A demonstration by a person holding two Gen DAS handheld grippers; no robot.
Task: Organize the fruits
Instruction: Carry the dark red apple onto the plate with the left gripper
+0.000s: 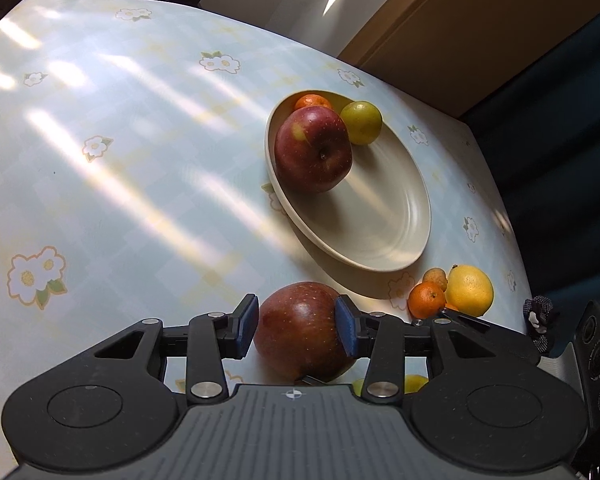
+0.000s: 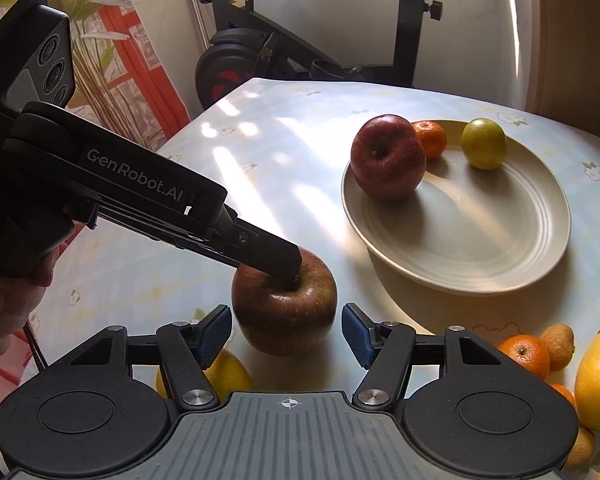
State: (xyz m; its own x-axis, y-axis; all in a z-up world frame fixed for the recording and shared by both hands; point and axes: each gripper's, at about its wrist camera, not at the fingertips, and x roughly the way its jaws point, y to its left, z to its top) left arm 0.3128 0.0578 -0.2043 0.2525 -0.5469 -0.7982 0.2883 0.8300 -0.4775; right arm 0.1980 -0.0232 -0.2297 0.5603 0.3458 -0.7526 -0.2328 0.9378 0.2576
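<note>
Tabletop point(image 1: 100, 200): glossy dark-red apple point(image 1: 300, 332)

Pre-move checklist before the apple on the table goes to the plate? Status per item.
1. Left gripper pads pressing the apple: cannot tell; they flank it closely.
2. Right gripper clear of the apple: ok, gaps on both sides.
3. Only one gripper at the apple: not ok, both straddle it.
4. Free room on the plate: ok, the near half is bare.
5. Table between apple and plate unobstructed: ok.
</note>
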